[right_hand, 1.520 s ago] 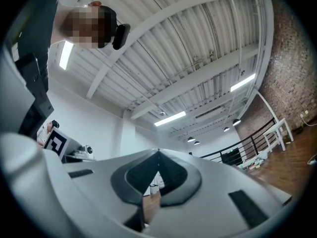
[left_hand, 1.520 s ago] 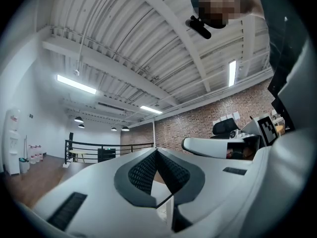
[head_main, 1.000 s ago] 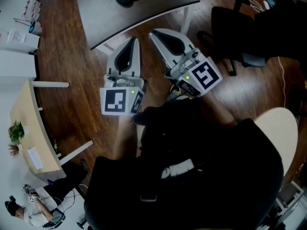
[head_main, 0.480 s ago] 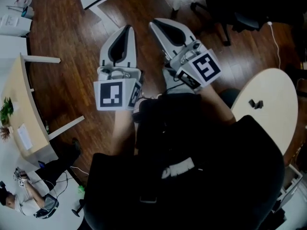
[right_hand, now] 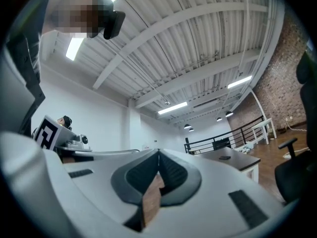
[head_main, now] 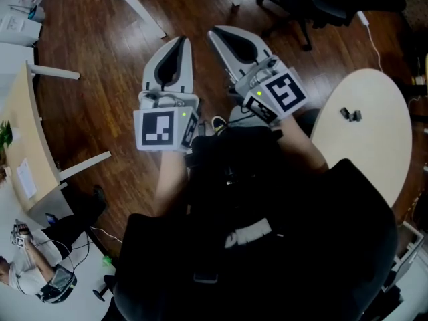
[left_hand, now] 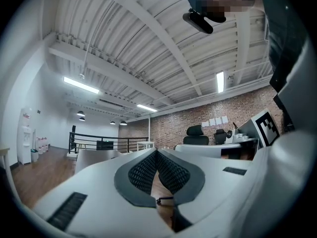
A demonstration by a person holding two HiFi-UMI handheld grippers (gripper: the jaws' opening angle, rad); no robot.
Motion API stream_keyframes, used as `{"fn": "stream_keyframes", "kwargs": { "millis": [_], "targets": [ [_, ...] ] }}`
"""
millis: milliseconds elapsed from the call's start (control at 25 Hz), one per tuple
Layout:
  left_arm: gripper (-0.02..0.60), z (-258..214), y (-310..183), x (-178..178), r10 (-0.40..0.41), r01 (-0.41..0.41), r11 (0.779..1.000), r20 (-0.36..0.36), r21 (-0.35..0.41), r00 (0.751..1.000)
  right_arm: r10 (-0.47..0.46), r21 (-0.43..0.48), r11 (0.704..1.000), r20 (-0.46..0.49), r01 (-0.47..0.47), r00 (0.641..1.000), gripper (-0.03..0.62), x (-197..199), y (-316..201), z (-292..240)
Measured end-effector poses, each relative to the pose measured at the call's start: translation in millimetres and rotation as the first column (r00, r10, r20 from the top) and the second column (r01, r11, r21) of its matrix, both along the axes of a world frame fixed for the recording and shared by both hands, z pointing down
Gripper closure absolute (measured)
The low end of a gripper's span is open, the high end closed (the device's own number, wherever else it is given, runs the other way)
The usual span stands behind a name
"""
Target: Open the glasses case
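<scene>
Floor (head_main: 87,45) — left tongs (head_main: 179,43), right tongs (head_main: 217,33) closed

The left gripper (head_main: 179,45) and the right gripper (head_main: 217,35) are white shells with dark grey insets. In the left gripper view the pads (left_hand: 141,172) carry a fine black mesh pattern. The marker cube (head_main: 162,130) on each gripper shows black squares on white, with a small green light (head_main: 182,114) at its one o'clock. The floor (head_main: 93,65) is dark reddish-brown plank wood. At three o'clock in the head view the round table (head_main: 374,146) is pale cream. At nine o'clock the desk (head_main: 23,132) is light wood. The person's clothing (head_main: 281,246) is black. The brick wall (left_hand: 198,120) is red-brown and the ceiling (left_hand: 148,43) is white.
</scene>
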State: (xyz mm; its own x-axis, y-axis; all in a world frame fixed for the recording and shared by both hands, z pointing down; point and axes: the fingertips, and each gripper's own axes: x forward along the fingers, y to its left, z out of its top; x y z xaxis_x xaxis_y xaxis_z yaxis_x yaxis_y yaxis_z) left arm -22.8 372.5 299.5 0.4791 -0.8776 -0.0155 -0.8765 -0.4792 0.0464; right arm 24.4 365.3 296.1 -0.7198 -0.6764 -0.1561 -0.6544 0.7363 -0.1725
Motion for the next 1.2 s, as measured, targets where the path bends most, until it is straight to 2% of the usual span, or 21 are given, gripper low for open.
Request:
{"fn": "stream_keyframes", "kwargs": {
  "millis": [120, 360, 600, 840, 1200],
  "targets": [
    [0.581, 3, 20, 10, -0.006, 0.006, 1.0, 0.005, -0.022, 1.0, -0.005, 0.005, 1.0, 0.004, 0.005, 1.0, 0.591, 9, 20, -2],
    [0.581, -6, 61, 32, 0.0, 0.0, 1.0, 0.004, 0.003, 1.0, 0.001, 0.001, 1.0, 0.012, -0.001, 1.0, 0.591, 29, 59, -8],
    [0.581, -4, 108, 60, 0.005, -0.004, 0.999, 0.032, -0.037, 0.999, 0.01, 0.025, 1.0, 0.004, -0.01, 1.0, 0.591, 54, 107, -16],
    [0.581, 1, 159, 96, 0.036, -0.036, 0.999, 0.004, -0.004, 0.999, 0.03, 0.03, 0.999, 0.012, -0.03, 0.999, 0.591, 84, 163, -12],
    [0.581, 15, 255, 136, 0.057, -0.055, 0.997, 0.018, -0.053, 0.998, 0.044, -0.029, 0.999, 0.025, -0.043, 0.999, 0.591, 114, 265, 4]
  ]
}}
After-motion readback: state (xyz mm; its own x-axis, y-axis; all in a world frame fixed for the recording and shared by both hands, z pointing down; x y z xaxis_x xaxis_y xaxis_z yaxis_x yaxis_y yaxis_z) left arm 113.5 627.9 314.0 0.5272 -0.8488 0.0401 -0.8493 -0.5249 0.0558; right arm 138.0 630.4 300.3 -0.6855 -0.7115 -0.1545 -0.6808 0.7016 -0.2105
